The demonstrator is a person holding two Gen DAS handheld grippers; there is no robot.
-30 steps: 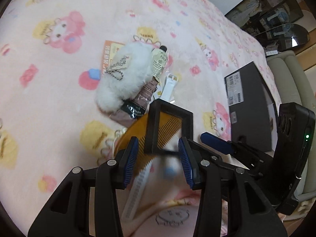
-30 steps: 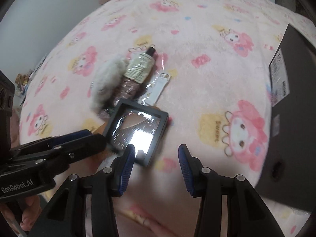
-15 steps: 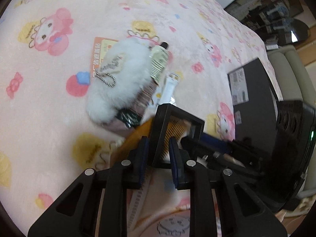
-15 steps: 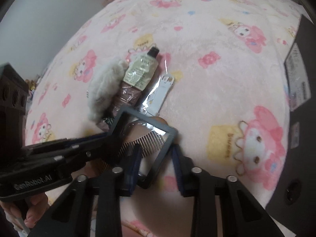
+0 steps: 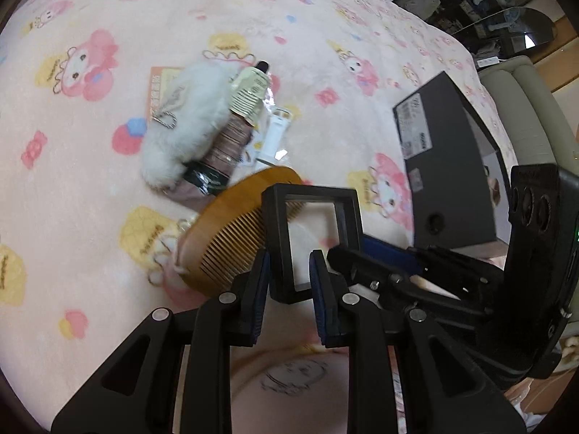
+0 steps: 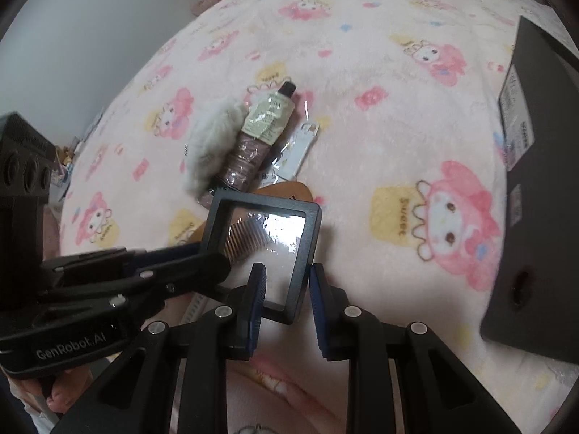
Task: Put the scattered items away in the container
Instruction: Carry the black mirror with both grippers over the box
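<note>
Both views are lit pretty evenly, soft indoor light with no hard shadows on the pink blanket (image 5: pixel 90 217). Colours look a bit washed out and warm. Heavy fisheye bend in both: the blanket bulges like a dome and the corners go black where the lens circle ends. The clear film in the black frame (image 6: pixel 289 275) catches a bright white glare patch in the right wrist view, so it's partly blown out there. In the left wrist view the wooden comb (image 5: pixel 231 242) is smeared by motion blur, and the fluffy white toy (image 5: pixel 184 133) looks soft too. The blanket print nearest the lens is mushy and out of focus.
</note>
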